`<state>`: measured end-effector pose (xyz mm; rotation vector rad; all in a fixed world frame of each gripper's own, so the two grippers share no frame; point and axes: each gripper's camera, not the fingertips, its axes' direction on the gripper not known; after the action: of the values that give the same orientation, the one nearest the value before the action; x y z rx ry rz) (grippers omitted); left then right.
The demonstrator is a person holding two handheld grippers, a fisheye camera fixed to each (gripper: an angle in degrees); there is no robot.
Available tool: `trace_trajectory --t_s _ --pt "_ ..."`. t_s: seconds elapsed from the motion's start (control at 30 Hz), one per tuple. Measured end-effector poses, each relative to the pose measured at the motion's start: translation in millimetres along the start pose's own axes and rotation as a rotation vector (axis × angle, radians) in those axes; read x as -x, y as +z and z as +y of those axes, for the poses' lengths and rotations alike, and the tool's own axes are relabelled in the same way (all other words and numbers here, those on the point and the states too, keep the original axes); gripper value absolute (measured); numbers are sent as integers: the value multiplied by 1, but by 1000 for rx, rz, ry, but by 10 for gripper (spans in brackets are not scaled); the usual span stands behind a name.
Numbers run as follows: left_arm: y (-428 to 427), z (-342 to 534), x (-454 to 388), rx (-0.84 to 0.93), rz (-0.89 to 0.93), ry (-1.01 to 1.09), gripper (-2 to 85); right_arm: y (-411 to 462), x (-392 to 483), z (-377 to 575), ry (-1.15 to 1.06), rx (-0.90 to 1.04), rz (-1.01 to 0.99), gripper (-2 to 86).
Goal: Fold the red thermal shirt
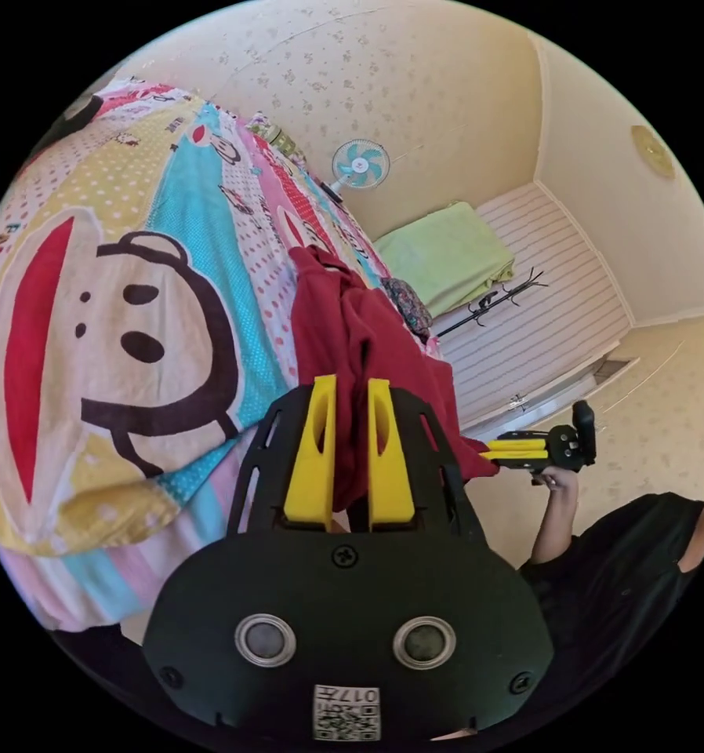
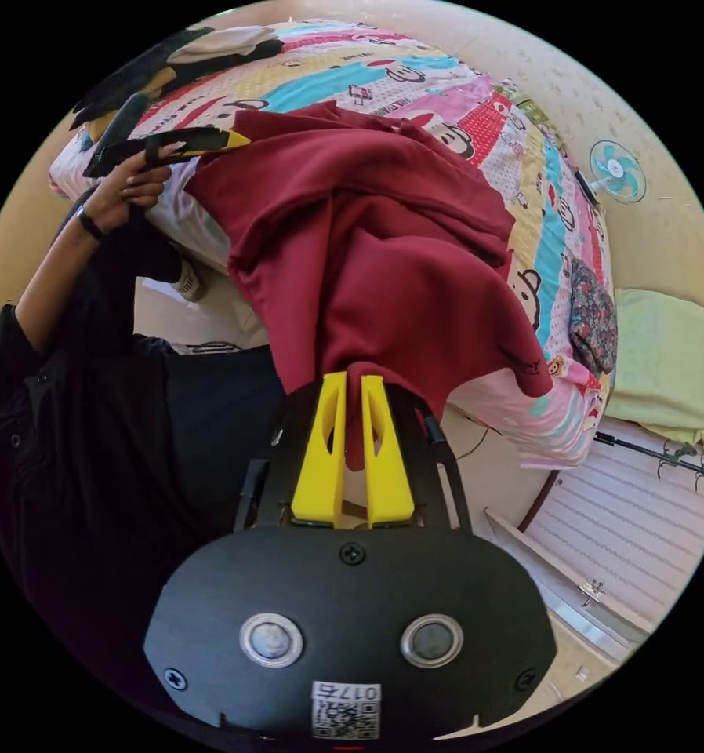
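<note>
Both yellow jaws of the left gripper (image 1: 350, 400) clamp a bunch of the red thermal shirt (image 1: 352, 329), which hangs from them over the cartoon bedspread (image 1: 132, 259). Likewise the right gripper (image 2: 352, 392) pinches another edge, the cloth spreading beyond onto the bed. Past it, a hand (image 2: 132, 188) with raised forearm holds the other gripper; the sleeves are lost in the folds.

**A bedroom in a home**

A bed (image 1: 132, 314) with a bright cartoon-print cover stands against floral wallpaper (image 1: 415, 86). A small fan (image 1: 360, 166) sits beyond it, a coat stand (image 1: 493, 302) nearby, and a folded green blanket (image 2: 665, 353) lies by the bed.
</note>
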<state>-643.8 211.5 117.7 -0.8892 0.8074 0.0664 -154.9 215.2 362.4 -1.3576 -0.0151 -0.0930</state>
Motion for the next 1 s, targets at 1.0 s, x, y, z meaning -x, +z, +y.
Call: trace_trajectory --t_s 1.0 --pt "-23 20 -73 -311 -493 137 110 42 -117 -79 152 -525 -518 103"
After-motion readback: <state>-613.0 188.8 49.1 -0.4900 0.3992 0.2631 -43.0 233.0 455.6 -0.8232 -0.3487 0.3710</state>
